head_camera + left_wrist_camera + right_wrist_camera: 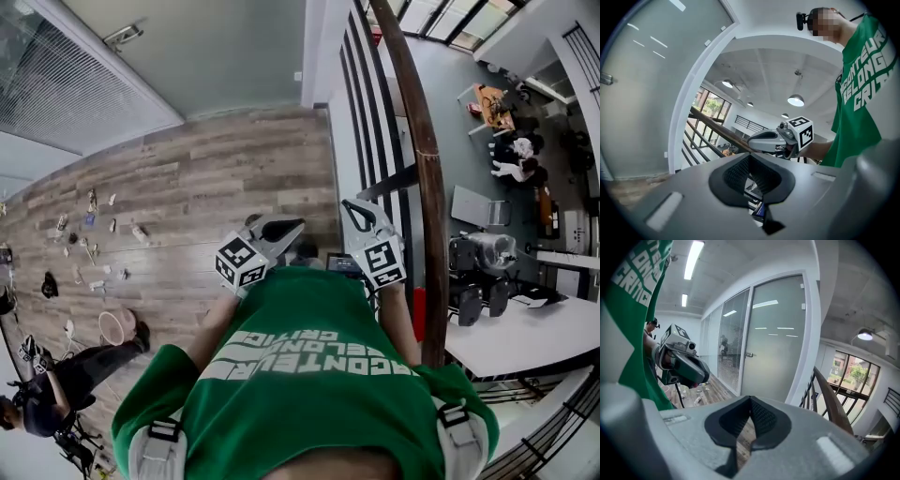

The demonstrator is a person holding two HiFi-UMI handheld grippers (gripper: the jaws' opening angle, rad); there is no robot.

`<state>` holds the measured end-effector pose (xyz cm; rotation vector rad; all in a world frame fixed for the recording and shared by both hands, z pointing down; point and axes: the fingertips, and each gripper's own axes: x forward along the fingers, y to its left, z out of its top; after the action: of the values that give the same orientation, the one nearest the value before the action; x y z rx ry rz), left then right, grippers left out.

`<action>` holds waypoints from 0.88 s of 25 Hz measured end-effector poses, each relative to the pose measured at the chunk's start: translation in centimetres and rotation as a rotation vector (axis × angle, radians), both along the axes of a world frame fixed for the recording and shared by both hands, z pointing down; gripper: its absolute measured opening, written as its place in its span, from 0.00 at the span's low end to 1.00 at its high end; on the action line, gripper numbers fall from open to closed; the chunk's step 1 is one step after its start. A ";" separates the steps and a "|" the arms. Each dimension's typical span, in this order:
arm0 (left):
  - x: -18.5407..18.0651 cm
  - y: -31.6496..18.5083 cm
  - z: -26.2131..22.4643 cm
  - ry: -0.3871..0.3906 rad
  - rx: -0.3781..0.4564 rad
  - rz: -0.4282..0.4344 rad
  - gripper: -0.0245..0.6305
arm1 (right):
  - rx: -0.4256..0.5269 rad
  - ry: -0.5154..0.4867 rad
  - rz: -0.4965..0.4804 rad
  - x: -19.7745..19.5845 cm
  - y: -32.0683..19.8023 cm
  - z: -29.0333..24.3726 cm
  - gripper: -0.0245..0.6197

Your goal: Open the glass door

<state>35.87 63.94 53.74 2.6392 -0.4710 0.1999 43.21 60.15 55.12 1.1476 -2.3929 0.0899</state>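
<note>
The frosted glass door (773,338) stands ahead in the right gripper view, with a small metal handle (749,354) on its left edge. In the head view the door (216,56) lies beyond the wood floor, well away from both grippers. The left gripper view shows the frosted glass (647,84) at its left. A person in a green shirt holds my left gripper (281,230) and right gripper (356,216) side by side at chest height. Both are shut with nothing in them. The left gripper (752,180) looks across at the right gripper (752,140); the right gripper (749,420) sees the left gripper (698,373) beside it.
A curved wooden handrail (417,141) on black balusters runs close by on the right, with a lower floor and a white table (525,337) beyond it. Several small items (94,244) lie scattered on the wood floor at left. A person (56,384) crouches at lower left.
</note>
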 end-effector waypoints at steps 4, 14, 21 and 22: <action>-1.2 -2.6 0.0 0.027 -0.004 -0.021 0.06 | -0.001 -0.063 0.012 -1.1 -3.1 -0.7 0.03; -5.1 -10.8 -0.9 0.059 0.009 -0.024 0.06 | 0.006 -0.004 -0.010 -6.3 -10.1 -1.4 0.03; -9.1 -15.3 -1.4 0.082 0.017 -0.058 0.06 | 0.010 0.024 -0.052 -10.9 -14.5 -2.1 0.03; -9.7 -15.9 -1.4 0.086 0.015 -0.063 0.06 | 0.011 0.027 -0.057 -11.5 -15.0 -2.1 0.03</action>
<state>26.22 48.09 52.34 2.6305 -0.5280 0.0624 31.71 45.10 53.01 1.0775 -2.4034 0.0422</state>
